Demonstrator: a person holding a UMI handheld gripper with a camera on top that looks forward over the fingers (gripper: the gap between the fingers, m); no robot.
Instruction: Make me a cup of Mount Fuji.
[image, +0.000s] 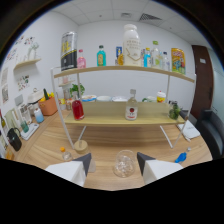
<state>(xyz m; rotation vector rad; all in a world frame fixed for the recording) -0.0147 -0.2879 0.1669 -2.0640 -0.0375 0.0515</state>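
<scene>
Glass (124, 163) sits on the tabletop (100, 145) between the spread tongs (114, 163), untouched.
Tongs stand apart, 1 finger either side of the glass with a gap at each, so nothing is clamped yet. Clear and thin-looking, the glass is likely light, slick and breakable; a gentle grip low on its wall seems safest. It looks to hold ice or nothing much; hard to tell. Beyond, on the lower shelf (150, 120), a round bottle (78, 109) holds red liquid and a clear bottle (131, 107) wears a red label. Up on the top shelf (120, 69) stand a blue bottle (101, 56) and a big white jug (131, 45).
</scene>
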